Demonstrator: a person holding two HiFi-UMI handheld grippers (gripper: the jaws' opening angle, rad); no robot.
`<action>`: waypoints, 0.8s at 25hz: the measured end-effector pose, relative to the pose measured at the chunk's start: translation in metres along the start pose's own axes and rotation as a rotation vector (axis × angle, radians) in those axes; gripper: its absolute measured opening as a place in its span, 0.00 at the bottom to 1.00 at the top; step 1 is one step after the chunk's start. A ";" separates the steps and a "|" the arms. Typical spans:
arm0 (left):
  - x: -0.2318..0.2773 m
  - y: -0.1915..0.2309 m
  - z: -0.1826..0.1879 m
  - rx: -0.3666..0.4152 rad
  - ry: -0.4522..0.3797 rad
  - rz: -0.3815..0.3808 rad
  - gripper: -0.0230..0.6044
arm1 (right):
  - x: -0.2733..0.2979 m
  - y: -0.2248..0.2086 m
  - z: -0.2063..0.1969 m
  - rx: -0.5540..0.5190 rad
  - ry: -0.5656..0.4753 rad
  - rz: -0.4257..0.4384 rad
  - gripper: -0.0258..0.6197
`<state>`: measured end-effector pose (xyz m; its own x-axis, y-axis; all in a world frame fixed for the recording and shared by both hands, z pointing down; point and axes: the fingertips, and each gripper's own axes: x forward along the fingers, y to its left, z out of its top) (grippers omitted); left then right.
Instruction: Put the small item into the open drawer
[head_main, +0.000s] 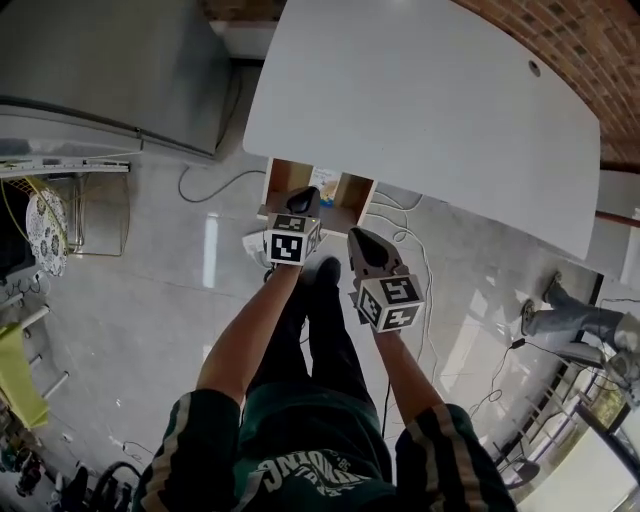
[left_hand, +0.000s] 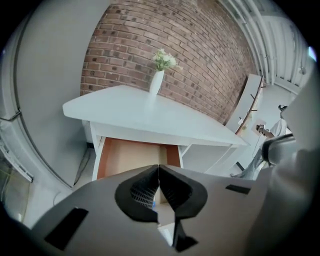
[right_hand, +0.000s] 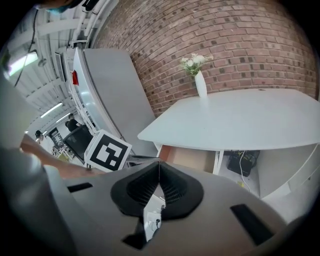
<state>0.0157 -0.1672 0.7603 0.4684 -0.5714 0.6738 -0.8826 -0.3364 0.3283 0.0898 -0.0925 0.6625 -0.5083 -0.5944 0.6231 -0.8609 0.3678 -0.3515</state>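
The wooden drawer (head_main: 283, 170) stands pulled out from under the white table (head_main: 420, 90). A small white item with blue and yellow print (head_main: 325, 184) lies inside it. My left gripper (head_main: 303, 197) hovers over the drawer's front edge. Its jaws are shut with nothing between them (left_hand: 159, 167), and the drawer (left_hand: 132, 157) lies ahead and below. My right gripper (head_main: 362, 240) hangs to the right of the left one and nearer me, over the floor. It (right_hand: 159, 162) is also shut and empty, and the drawer (right_hand: 192, 157) is ahead of it.
A white vase of flowers (left_hand: 157, 80) stands on the table against the brick wall. A grey cabinet (head_main: 110, 60) is at the left. Cables (head_main: 200, 185) and a white power strip (head_main: 252, 243) lie on the tiled floor. Another person's leg (head_main: 570, 315) is at the right.
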 end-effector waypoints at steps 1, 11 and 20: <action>-0.007 -0.002 0.001 0.004 0.002 -0.003 0.06 | -0.002 0.004 0.004 -0.003 -0.004 -0.001 0.08; -0.091 -0.027 0.079 0.178 -0.111 -0.025 0.06 | -0.034 0.037 0.062 -0.062 -0.093 0.005 0.08; -0.169 -0.048 0.173 0.304 -0.286 -0.005 0.06 | -0.075 0.069 0.168 -0.170 -0.309 0.006 0.08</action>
<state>-0.0144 -0.1843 0.5159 0.5025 -0.7394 0.4481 -0.8485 -0.5212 0.0914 0.0654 -0.1426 0.4748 -0.5175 -0.7710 0.3711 -0.8556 0.4699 -0.2170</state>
